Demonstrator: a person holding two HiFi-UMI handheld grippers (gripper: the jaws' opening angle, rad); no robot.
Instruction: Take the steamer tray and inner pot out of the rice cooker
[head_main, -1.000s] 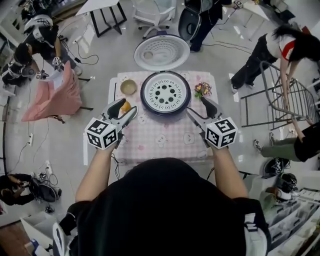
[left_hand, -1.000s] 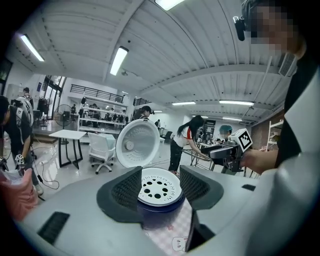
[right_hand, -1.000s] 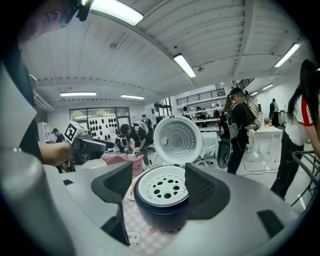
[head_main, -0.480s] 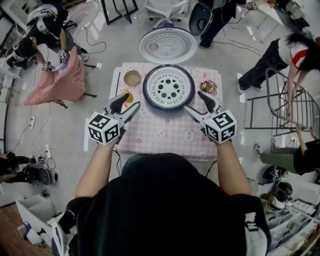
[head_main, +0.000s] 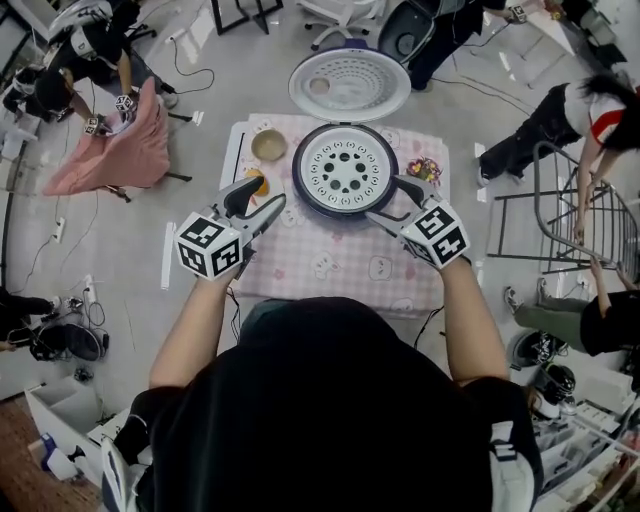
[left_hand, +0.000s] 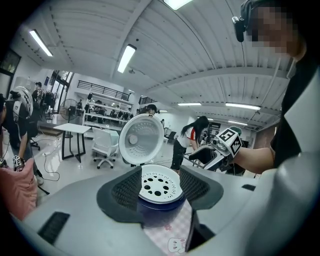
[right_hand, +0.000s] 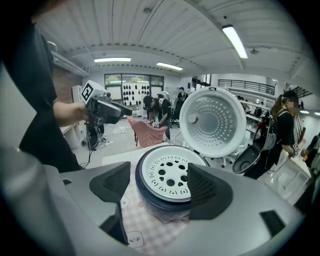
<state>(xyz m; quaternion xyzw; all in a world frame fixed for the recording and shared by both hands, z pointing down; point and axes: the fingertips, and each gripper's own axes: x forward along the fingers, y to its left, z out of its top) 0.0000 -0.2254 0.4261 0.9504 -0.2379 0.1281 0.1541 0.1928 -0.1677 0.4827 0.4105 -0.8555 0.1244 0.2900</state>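
The right tool now sits lower, beside the rice cooker; its jaws have just been opening wide and hold nothing. The left tool is open and empty. The steamer tray lies just ahead, still seated in the cooker; the grasp is pending.

Table, pink checked cloth: rice cooker, bowl, orange object, colourful trinket.

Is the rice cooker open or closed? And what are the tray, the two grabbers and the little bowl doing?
Rice cooker: open.
Lid: swung up and back.
Steamer tray: sitting in the cooker, not lifted yet.
Left gripper: open, nothing between its jaws.
Right gripper: open, jaws have just been opening wider, holding nothing.
Bowl: upright, beside the cooker.
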